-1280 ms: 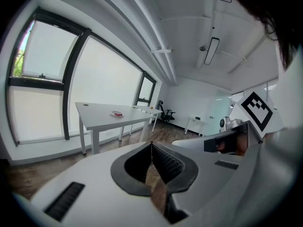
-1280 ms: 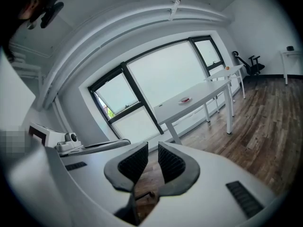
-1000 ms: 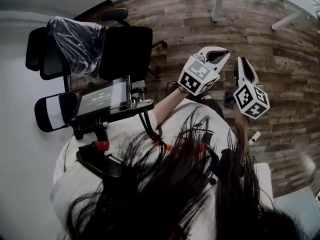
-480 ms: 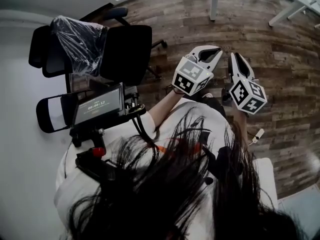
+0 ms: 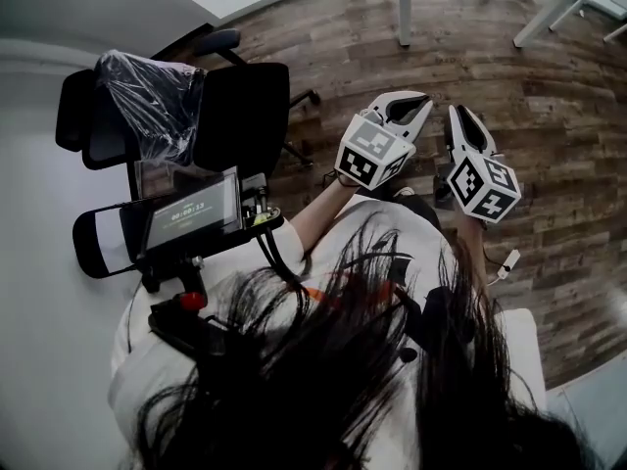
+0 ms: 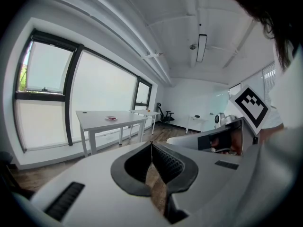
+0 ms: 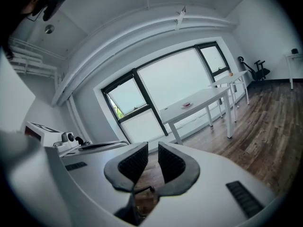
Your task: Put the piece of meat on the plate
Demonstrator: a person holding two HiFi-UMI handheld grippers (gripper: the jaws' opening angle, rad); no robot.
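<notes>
White table under the long window is your reference. A small pink-red spot sits on its top, about mid-length. It's too small to tell whether that's the plate, the piece of meat or both. You hold both grippers well apart from that table, out over the wooden floor, and both gripper views take the table in. Your left gripper has its jaws closed, pad tips touching. Nothing is between them, and only floor shows through the slit below the tips. Your right gripper has its jaws a narrow gap apart, pads about parallel, also empty, with floor showing through the gap. In the head view the two grippers sit side by side, close but not touching, each marker cube facing up at the camera. A second white table stands just beyond the first one along the same window wall, with a small orange thing on it. A black office chair is farther past both tables. Well short of the table, at your left, stand a black chair, a chair wrapped in clear plastic and a small lit screen on a stand.
</notes>
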